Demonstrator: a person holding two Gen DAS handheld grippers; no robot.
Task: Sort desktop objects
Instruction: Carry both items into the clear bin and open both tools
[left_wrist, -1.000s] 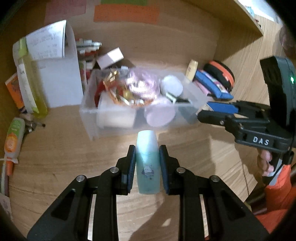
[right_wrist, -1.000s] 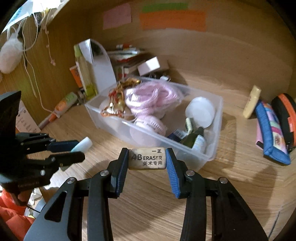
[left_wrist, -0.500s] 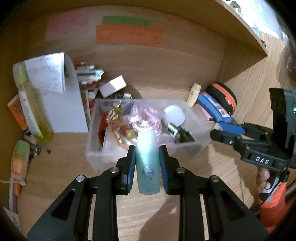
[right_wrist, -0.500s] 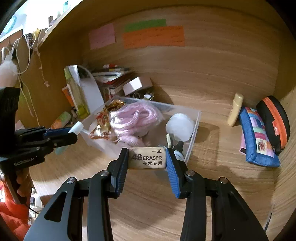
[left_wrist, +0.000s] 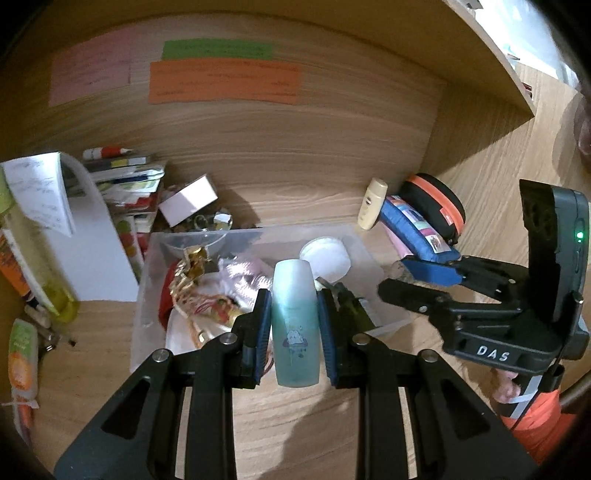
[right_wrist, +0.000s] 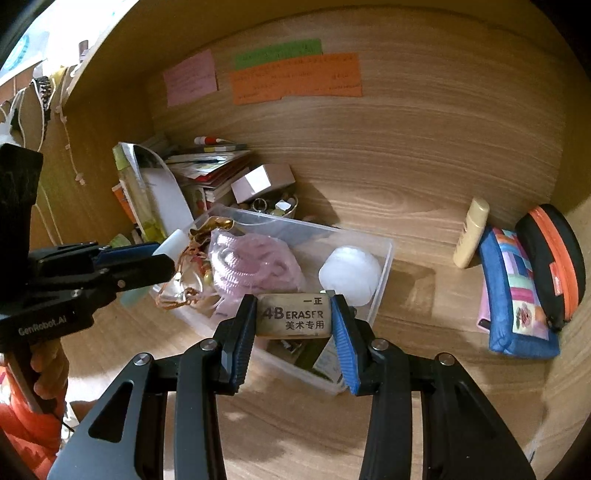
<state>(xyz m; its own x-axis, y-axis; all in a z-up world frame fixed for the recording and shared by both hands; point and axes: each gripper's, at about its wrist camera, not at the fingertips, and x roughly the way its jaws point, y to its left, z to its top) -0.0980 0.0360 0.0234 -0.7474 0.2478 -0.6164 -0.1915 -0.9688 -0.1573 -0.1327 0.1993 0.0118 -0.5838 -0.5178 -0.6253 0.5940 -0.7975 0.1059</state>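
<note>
My left gripper (left_wrist: 294, 317) is shut on a teal bottle (left_wrist: 295, 325) with a cloud print, held above the near edge of a clear plastic bin (left_wrist: 147, 273). My right gripper (right_wrist: 295, 317) is shut on a 4B eraser (right_wrist: 293, 315), held above the bin's (right_wrist: 384, 266) near side. The bin holds a pink bag (right_wrist: 251, 258), gold ribbon (right_wrist: 192, 258) and a white round lid (right_wrist: 349, 273). The right gripper shows in the left wrist view (left_wrist: 417, 280); the left gripper shows in the right wrist view (right_wrist: 140, 258).
A blue pencil case (right_wrist: 517, 291) and a black-orange case (right_wrist: 557, 258) lie at the right wall, a cream tube (right_wrist: 471, 232) beside them. A white file holder (left_wrist: 85, 236), books, a white box (left_wrist: 188, 199) and a yellow bottle (left_wrist: 44, 273) stand at the back left.
Both grippers have risen and moved over the bin with their objects still held. The bin now sits lower and under the fingertips in both views.
</note>
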